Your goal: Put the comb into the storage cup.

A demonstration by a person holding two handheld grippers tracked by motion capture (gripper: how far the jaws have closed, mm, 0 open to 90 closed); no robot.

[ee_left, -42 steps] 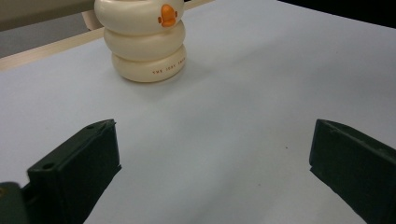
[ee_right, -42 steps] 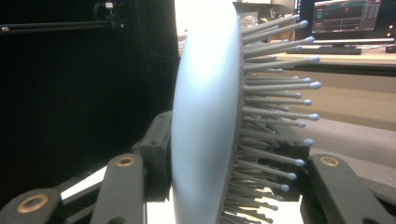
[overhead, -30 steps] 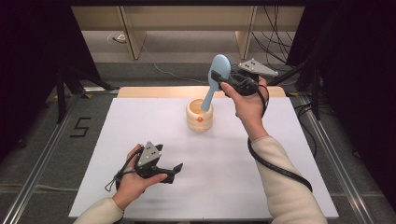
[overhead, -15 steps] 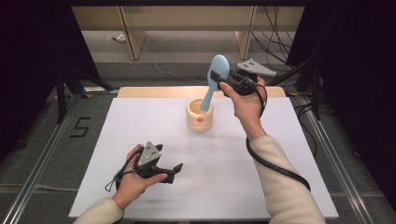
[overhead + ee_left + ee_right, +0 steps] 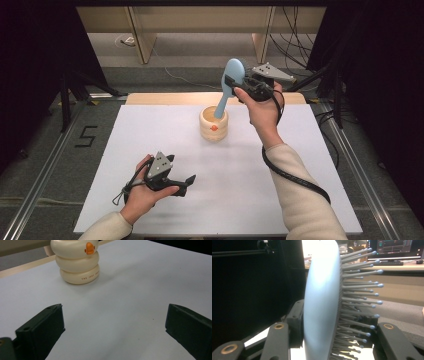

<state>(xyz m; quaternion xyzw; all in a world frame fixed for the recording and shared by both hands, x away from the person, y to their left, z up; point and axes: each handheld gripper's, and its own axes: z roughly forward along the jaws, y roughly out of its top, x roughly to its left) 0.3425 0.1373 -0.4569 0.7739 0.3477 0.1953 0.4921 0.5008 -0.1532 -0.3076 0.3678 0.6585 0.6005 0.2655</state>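
Right gripper [image 5: 234,86] fingers are clamped on the blue hairbrush [image 5: 231,82] head, handle down in the duck-faced holder [image 5: 213,125] near the desk's [image 5: 300,165] far edge — presumably for upright storage. Left gripper [image 5: 187,181] is rested near the front-left corner, fingers wide open, empty — kept clear.

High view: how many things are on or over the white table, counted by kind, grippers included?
Hairbrush: 1
Duck-face holder: 1
Grippers: 2, left gripper open near the table, right gripper shut on the hairbrush
Total: 4
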